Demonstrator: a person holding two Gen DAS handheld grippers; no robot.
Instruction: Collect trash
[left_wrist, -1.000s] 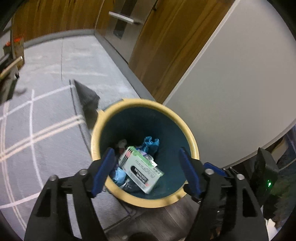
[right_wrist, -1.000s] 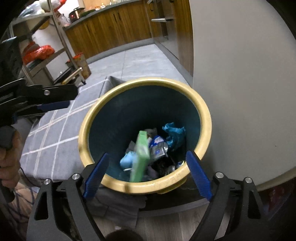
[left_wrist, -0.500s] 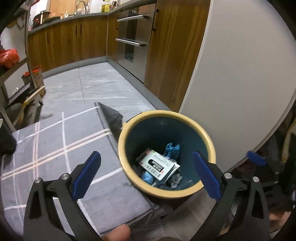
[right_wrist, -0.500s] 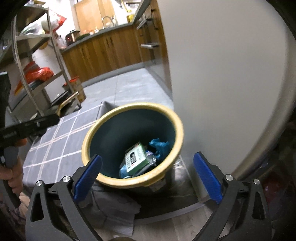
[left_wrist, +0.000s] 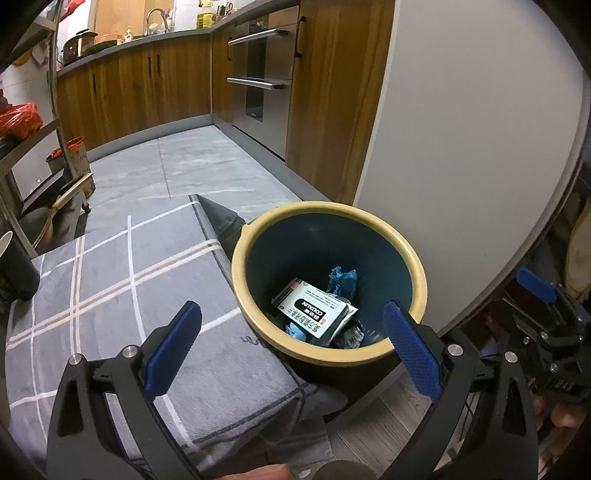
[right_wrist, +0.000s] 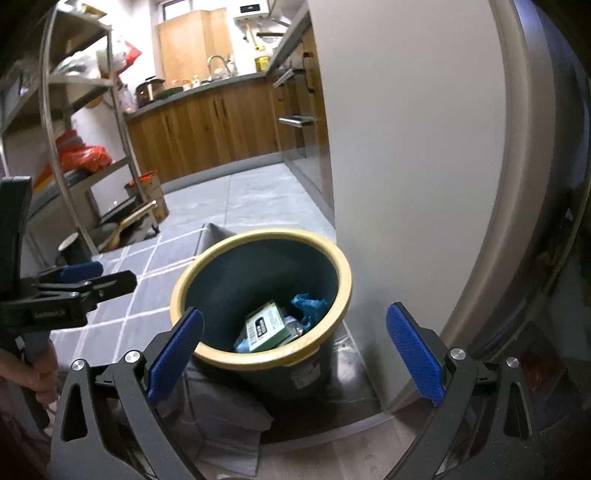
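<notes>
A dark teal trash bin with a yellow rim (left_wrist: 369, 214) (right_wrist: 332, 251) stands on the floor by a white wall. Inside lie a green-and-white carton (left_wrist: 314, 314) (right_wrist: 267, 325), crumpled blue trash (left_wrist: 341, 278) (right_wrist: 308, 304) and other scraps. My left gripper (left_wrist: 291, 343) hangs open above the bin's near rim, with nothing between its fingers. My right gripper (right_wrist: 295, 345) is also open and empty, back from the bin's near side. In the left wrist view the right gripper's blue-padded fingertip (left_wrist: 535, 286) shows at the far right.
A grey rug with white checks (left_wrist: 110, 266) (right_wrist: 122, 295) lies left of the bin. Wooden kitchen cabinets (left_wrist: 147, 85) and an oven (left_wrist: 258, 85) line the back. A metal shelf rack (right_wrist: 85, 147) stands at left, a dark cup (left_wrist: 14, 273) on the rug.
Both grippers have pulled back and up from the bin and their jaws spread wider. The carton, upright a second ago, now lies flat on the trash inside.
</notes>
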